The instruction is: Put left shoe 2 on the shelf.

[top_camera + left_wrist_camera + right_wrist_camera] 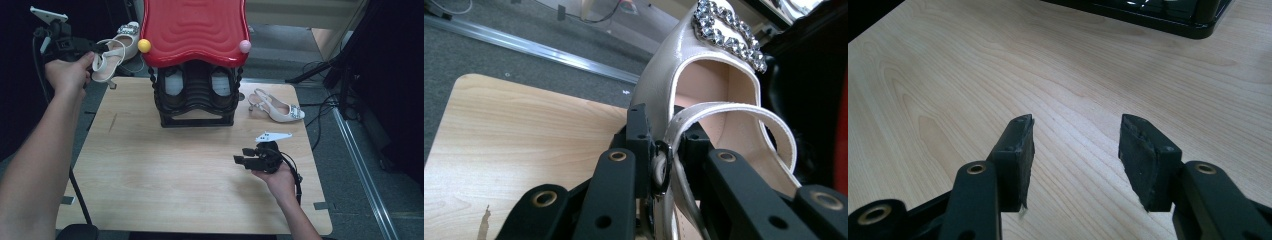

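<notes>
Two hand-held grippers in play. My left hand-held gripper [100, 50] is up past the desk's [150, 165] far-left corner, jaws clamped on the slingback strap of a cream heeled shoe [111, 59]; in the left gripper view the strap and its small buckle [659, 167] sit pinched between the jaws, and the shoe's rhinestone ornament [729, 32] is at the toe end, away from me. Shoe hangs clear of the desk, heel pointing down.

My right hand-held gripper [240, 156] hovers low over the desk near the right edge, jaws wide apart, nothing between them, just bare wood in the right gripper view.

Matching second shoe [276, 107] lies on the desk by the far-right corner, beside the black rack [196, 100]. Rack stands at the middle of the far edge with a red wavy top [195, 30]. Something pale sits in the rack's slots; probably more footwear, too dark to confirm.
</notes>
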Demonstrator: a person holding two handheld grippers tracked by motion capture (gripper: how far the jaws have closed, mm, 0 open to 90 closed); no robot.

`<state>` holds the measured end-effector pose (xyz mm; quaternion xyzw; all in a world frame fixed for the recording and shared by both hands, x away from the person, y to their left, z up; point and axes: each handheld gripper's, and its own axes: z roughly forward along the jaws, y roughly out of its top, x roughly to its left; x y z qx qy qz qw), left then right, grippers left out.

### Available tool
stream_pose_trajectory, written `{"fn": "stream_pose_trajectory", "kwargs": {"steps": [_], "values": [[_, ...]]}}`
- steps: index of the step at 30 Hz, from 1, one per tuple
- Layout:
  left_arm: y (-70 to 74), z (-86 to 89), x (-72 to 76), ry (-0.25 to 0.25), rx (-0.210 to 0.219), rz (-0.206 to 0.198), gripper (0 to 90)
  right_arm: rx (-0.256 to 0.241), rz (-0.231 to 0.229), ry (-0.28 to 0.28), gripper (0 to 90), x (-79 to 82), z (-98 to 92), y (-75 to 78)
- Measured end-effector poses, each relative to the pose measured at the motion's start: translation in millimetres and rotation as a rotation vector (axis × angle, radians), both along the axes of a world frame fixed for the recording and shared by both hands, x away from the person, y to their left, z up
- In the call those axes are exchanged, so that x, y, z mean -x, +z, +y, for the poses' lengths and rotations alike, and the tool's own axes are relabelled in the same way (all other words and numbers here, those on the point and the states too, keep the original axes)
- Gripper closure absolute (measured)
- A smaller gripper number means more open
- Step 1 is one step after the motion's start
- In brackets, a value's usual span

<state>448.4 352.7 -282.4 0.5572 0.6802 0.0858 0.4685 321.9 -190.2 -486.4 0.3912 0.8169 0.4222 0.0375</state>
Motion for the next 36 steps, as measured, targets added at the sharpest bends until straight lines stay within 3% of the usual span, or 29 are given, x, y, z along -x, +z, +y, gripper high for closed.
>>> {"fn": "stream_pose_trajectory", "kwargs": {"steps": [3,8,9,10,18,22,29,36], "values": [[9.3,-1.9,-0.5,0.004,-0.016,-0.008,80.6,0.001,0.0,0.0,49.4,0.0,-0.2,0.0],[36.3,-3.6,-0.6,0.006,0.008,-0.017,80.6,-0.001,0.005,-0.004,49.4,0.5,-0.6,0.3],[36.3,-3.6,-0.6,0.006,0.008,-0.017,80.6,-0.001,0.005,-0.004,49.4,0.5,-0.6,0.3],[45.9,-5.1,0.1,0.006,0.02,-0.031,80.5,0.0,0.002,-0.001,49.4,0.3,-0.6,0.2],[75.7,-11.9,1.7,0.006,0.021,-0.057,80.5,0.002,0.001,-0.002,49.4,0.7,0.6,0.0],[91.4,-14.5,5.3,-0.003,0.047,-0.08,80.4,-0.005,0.002,-0.003,49.4,1.0,-0.4,1.0],[119.5,-31.7,7.6,-0.03,0.044,-0.117,80.2,-0.002,-0.003,0.0,49.3,1.6,-0.5,1.3],[133.1,-62.0,2.1,-0.074,0.04,-0.129,80.2,-0.001,-0.004,0.0,49.4,2.9,-0.5,1.3]]}}
